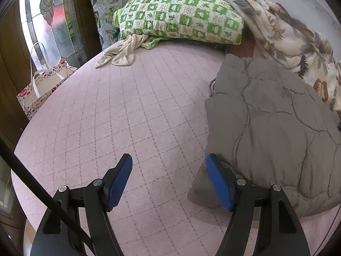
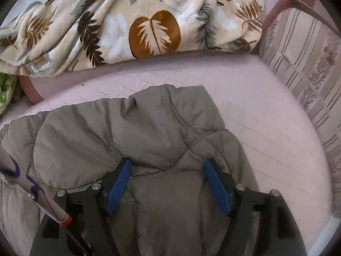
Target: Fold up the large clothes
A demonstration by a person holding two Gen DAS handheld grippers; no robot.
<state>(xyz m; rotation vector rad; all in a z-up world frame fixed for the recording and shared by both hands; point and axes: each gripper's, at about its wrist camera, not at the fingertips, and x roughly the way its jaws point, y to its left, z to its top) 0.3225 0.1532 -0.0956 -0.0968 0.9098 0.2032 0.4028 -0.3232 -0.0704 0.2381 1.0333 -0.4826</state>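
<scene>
A grey quilted puffer jacket (image 1: 275, 132) lies folded on the pink quilted bed (image 1: 138, 117). My left gripper (image 1: 169, 160) is open and empty over bare bed, its right finger (image 1: 217, 177) against the jacket's left edge. In the right wrist view the jacket (image 2: 149, 128) fills the lower middle. My right gripper (image 2: 167, 165) is open just above it, with a raised fold of the jacket between the blue fingers (image 2: 119, 183). The fingers stand wide apart and are not clamped on the cloth.
A green checked pillow (image 1: 181, 15) and a cream garment (image 1: 121, 51) lie at the far end of the bed. A leaf-print blanket (image 2: 127, 21) is piled beyond the jacket. A gift bag (image 1: 40, 85) stands off the left edge. A striped wall (image 2: 309, 74) is at right.
</scene>
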